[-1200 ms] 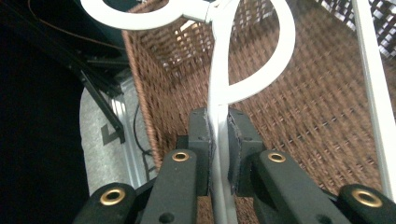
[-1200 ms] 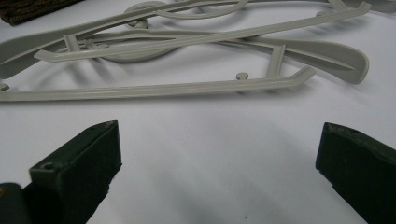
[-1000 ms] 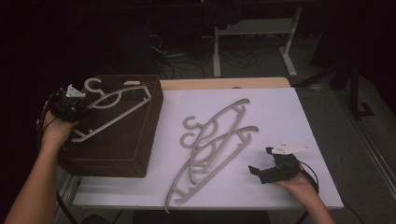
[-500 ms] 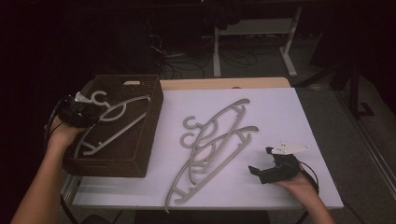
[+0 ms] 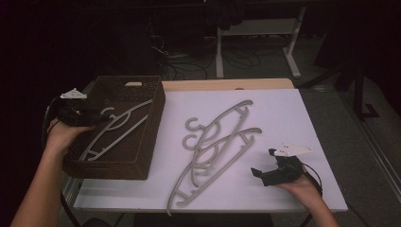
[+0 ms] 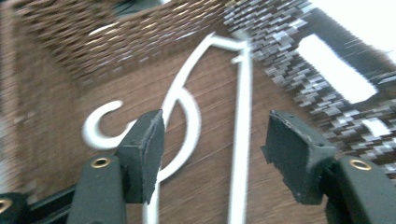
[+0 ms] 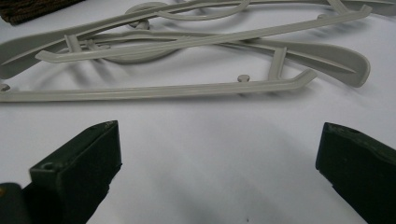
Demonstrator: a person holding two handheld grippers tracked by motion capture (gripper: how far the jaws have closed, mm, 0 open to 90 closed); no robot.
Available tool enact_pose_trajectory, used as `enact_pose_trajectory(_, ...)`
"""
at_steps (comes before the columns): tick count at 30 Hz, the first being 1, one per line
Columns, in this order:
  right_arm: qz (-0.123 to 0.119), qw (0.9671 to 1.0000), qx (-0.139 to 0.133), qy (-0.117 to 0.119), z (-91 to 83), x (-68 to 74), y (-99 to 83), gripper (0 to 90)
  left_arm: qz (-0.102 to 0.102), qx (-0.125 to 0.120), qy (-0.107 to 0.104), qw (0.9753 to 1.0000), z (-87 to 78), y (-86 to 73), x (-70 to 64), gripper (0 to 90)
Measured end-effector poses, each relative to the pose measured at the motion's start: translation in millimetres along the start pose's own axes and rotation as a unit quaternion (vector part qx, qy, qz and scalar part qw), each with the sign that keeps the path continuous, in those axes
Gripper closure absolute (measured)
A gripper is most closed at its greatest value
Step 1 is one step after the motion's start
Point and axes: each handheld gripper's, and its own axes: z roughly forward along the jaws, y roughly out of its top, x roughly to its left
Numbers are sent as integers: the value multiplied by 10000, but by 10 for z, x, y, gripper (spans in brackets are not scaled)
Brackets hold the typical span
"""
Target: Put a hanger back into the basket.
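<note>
A grey plastic hanger (image 5: 118, 128) lies inside the dark brown wicker basket (image 5: 108, 168) at the table's left. My left gripper (image 5: 97, 116) hovers at the basket's left rim by the hanger's hook. In the left gripper view this hanger (image 6: 187, 100) rests on the basket floor and my left gripper (image 6: 215, 140) is open above its hook, touching nothing. Two more grey hangers (image 5: 215, 142) lie overlapped on the white table (image 5: 293, 118). To their right my right gripper (image 5: 263, 161) rests, and in its own view my right gripper (image 7: 219, 154) is wide open facing the hangers (image 7: 187, 42).
The basket wall (image 6: 93, 42) rises close around the left gripper. A wooden strip (image 5: 227, 84) runs along the table's far edge. Beyond it a desk frame (image 5: 293, 42) and cables lie on the dark floor. Bare white tabletop spreads at the right and front.
The left gripper came down with the hanger from the basket's top, then let go. The hanger now lies on the basket floor. The right gripper has stayed put.
</note>
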Motion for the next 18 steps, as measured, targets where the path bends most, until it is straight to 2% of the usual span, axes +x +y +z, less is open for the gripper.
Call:
enact_pose_trajectory(3,-13,10000,3,7,6,3,9,0,-15,-189,-417,9990,2,57,-103,326)
enact_pose_trajectory(4,-18,10000,0,10,8,4,12,0,-15,-273,-576,9980,0,81,-149,313)
enact_pose_trajectory(8,-6,10000,17,16,14,-2,11,0,14,-496,-965,9941,-2,160,-303,274)
enact_pose_trajectory(12,-30,10000,1,30,12,-2,9,0,71,-614,-1201,9908,5,229,-458,243)
enact_pose_trajectory(18,-34,10000,14,43,12,7,10,0,150,-685,-1443,9871,65,327,-682,210)
